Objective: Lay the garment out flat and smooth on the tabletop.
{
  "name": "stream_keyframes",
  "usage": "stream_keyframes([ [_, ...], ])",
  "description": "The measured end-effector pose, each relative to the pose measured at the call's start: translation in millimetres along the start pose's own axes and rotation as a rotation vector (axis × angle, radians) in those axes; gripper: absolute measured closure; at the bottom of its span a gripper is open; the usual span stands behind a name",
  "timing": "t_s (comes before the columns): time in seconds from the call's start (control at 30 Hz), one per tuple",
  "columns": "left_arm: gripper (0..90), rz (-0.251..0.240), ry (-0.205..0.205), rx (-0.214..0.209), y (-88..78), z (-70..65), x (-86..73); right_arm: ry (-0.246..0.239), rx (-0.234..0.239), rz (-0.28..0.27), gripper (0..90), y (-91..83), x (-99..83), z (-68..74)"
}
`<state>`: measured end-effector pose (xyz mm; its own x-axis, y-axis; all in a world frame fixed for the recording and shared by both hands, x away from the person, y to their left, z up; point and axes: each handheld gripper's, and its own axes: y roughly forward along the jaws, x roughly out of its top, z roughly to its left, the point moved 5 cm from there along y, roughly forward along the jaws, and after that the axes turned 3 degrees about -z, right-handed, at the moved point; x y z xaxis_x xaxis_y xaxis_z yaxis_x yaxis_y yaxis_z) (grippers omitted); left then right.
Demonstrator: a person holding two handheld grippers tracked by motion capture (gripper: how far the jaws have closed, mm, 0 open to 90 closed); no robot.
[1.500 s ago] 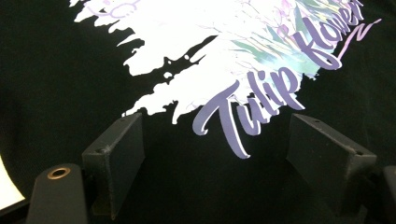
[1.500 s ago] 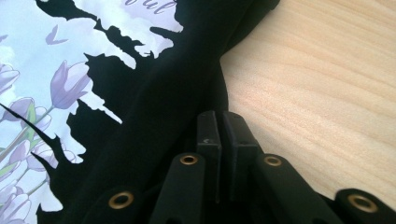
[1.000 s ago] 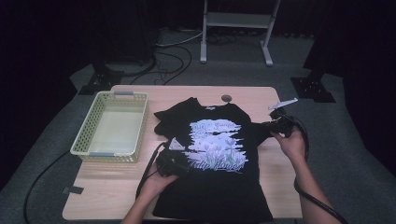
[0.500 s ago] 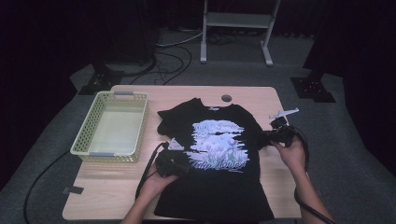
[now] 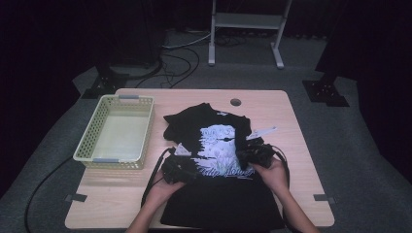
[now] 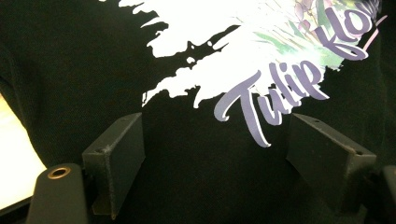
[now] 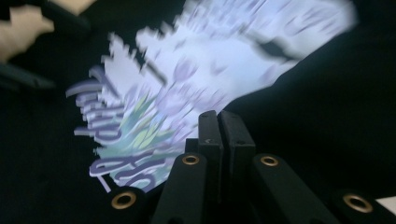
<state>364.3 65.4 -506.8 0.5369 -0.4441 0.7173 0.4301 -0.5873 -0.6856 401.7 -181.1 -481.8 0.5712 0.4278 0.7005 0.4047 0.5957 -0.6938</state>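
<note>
A yellow basket (image 5: 116,133) is sitting at the left of the surface (image 5: 291,116), the left gripper (image 5: 179,171) is resting jaws apart on the black T-shirt (image 5: 214,194) lying mid-surface, and the right gripper (image 5: 255,155), jaws pressed together, is hovering over its print.

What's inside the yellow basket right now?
The yellow basket looks empty in the high view: its pale floor is bare. The black T-shirt lies beside it on the table, not in it. The near wall hides a strip of the floor.

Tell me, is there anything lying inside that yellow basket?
No, the yellow basket beside the black T-shirt shows a bare floor in the high view.
</note>
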Motion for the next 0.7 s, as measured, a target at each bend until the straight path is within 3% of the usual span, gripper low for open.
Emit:
stream_keyframes([
  [0.1,19.0,0.001,0.004,-0.001,-0.1,0.1,-0.2,-0.015,0.001,0.063,85.7,16.0,-11.5,5.1],
  [0.17,19.1,0.0,0.001,-0.004,-0.1,0.5,-0.1,0.01,0.031,0.069,76.2,14.9,-11.5,4.8],
  [0.23,19.1,0.0,0.002,-0.005,-0.2,0.7,-0.1,0.03,0.04,0.045,63.2,6.6,-5.7,2.4],
  [0.27,19.0,-0.002,0.001,-0.005,-0.2,0.7,-0.2,0.039,0.04,0.014,62.2,0.1,-1.3,-0.4],
  [0.37,19.1,-0.003,-0.003,-0.008,-0.4,0.9,-0.3,0.083,0.003,-0.061,58.3,-19.9,11.3,-15.4],
  [0.47,19.1,-0.003,-0.004,-0.009,-0.3,0.9,-0.2,0.114,-0.064,-0.057,56.1,-27.7,14.1,-36.6],
  [0.57,19.1,-0.001,-0.004,-0.01,-0.4,1.3,0.1,0.174,-0.098,-0.032,54.0,-27.0,9.7,-54.9],
  [0.7,19.1,-0.002,-0.004,-0.009,-0.2,1.2,0.1,0.24,-0.063,-0.004,53.0,-22.1,0.5,-65.5],
])
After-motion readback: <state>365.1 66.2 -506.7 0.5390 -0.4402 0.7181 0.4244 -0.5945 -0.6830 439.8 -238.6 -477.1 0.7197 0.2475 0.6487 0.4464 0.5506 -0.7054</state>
